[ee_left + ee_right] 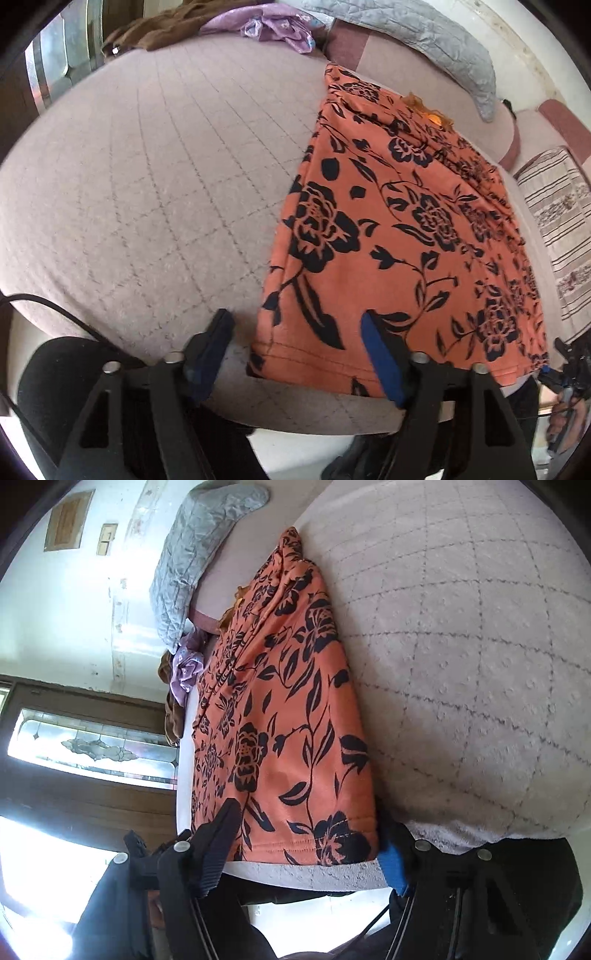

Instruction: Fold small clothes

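Reaching for the hem of the orange floral garment (399,229) lying lengthwise on the quilted bed (147,184).
We hold the left gripper (295,354) and right gripper (306,845) with fingers apart astride the hem's corners; next, we judge, both must close and lift.

Bright daylight, window (92,744) glare blown out, heavy fisheye bending, edges softly blurred.

The orange floral garment's (399,229) near right corner runs behind a dark, blurred device (569,373) at the left wrist view's edge. In the right wrist view the right hand-held gripper (306,845) has one blue fingertip (393,860) partly hidden behind the garment's hem. The purple cloth (188,664) and the brown cloth (171,716) are mostly hidden behind the garment.
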{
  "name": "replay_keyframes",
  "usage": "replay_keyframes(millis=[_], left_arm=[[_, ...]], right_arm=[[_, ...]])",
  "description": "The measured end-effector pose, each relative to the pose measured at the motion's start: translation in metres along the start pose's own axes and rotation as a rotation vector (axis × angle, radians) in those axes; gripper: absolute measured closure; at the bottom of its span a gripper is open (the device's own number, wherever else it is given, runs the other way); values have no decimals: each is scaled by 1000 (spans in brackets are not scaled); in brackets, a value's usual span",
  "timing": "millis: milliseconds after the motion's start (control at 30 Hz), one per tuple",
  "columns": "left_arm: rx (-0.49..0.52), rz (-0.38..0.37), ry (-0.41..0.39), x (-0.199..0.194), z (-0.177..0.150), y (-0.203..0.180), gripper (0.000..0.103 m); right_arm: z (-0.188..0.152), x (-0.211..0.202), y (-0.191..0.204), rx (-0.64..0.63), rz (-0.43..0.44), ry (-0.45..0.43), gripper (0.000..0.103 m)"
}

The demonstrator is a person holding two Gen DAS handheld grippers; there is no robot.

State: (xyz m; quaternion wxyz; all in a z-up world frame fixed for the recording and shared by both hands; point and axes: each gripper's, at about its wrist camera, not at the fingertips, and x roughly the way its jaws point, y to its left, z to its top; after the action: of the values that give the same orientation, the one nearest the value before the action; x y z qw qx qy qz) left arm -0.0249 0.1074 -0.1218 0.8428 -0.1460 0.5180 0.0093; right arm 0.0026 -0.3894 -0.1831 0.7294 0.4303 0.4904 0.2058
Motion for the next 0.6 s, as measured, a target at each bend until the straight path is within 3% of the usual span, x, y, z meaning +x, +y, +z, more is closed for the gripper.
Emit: replay_keyframes(millis=[33, 133, 200, 267, 300, 333, 400, 467, 500, 533, 600], left_arm=[[6, -14, 5, 0, 0, -1, 55], [9, 18, 20, 2, 1, 3, 79], [-15, 4, 28, 0, 2, 8, 85], [-21, -2, 33, -3, 3, 8, 85], [-10, 4, 28, -4, 2, 6, 80], [5, 21, 30, -3, 1, 4, 62], [16, 41, 20, 0, -2, 2, 40], [39, 67, 20, 2, -3, -4, 41], [48, 67, 25, 2, -3, -6, 62], [53, 58, 31, 2, -2, -7, 92], [45, 27, 42, -1, 2, -7, 95]], right_arm=[[-1, -1, -3, 8, 4, -4, 32], [-3, -1, -4, 8, 4, -10, 32], [-2, 2, -2, 3, -5, -11, 31], [-2, -1, 2, -11, -19, -11, 31], [-3, 0, 6, -17, -23, -15, 31], [-3, -2, 10, -31, -17, -17, 31], [-2, -2, 15, -51, -6, -19, 31], [-1, 4, 7, -32, -26, -9, 32], [-1, 4, 3, -13, -12, -16, 32], [-1, 3, 3, -11, -9, -18, 34], [-3, 2, 9, -44, -27, -11, 49]])
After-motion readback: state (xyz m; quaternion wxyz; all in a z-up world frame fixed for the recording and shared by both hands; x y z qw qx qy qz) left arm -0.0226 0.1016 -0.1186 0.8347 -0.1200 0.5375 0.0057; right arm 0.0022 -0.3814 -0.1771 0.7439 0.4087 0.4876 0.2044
